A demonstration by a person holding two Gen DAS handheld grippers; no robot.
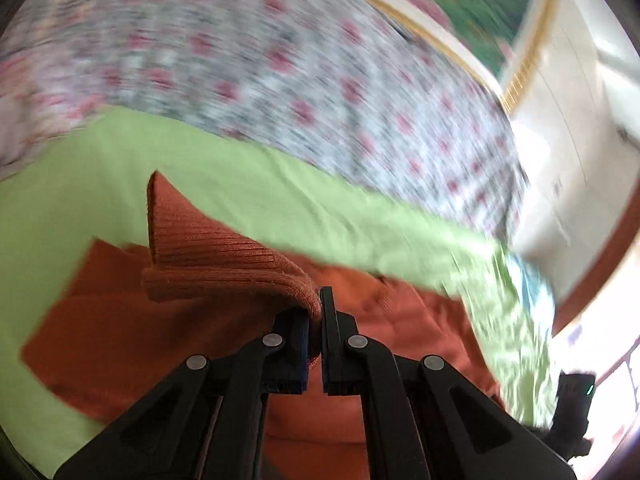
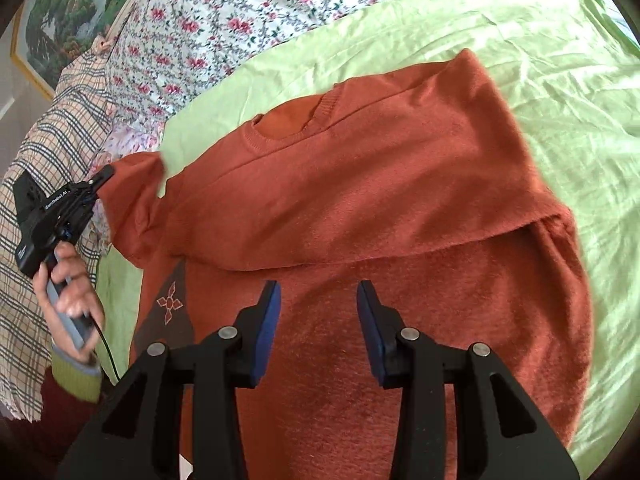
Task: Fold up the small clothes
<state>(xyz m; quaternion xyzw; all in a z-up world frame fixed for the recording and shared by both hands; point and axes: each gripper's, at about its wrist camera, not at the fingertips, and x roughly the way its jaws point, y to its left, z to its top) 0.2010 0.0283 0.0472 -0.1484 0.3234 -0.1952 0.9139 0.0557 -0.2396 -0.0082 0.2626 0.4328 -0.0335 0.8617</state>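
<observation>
Left wrist view first: left gripper (image 1: 316, 320) has its jaws pinched tight on the ribbed cuff (image 1: 224, 264) of the rust-orange sweater (image 1: 132, 344), and the cuff sticks up and forward from the pads. Everything behind is smeared with motion blur, so I can only make out the green sheet (image 1: 248, 188) under the sweater and the floral bedspread (image 1: 248, 60) beyond it.

Right wrist view is sharp. Right gripper (image 2: 318, 320) hovers over the sweater's body with its jaws spread wide and nothing between them. The sweater lies across the green sheet with its neckline (image 2: 288, 128) away from me and one sleeve already folded across the chest (image 2: 400, 184). Off to the left I can see the other sleeve lifted in the left gripper, held by a hand (image 2: 68, 292) (checked shirt fabric (image 2: 52, 152) behind it).

Handling-wise this looks like a soft, fuzzy knit, light but floppy and a bit stretchy, so it should drape rather than hold a crease. I'd grab at cuffs, hem or shoulder seams, where the knit is denser.
</observation>
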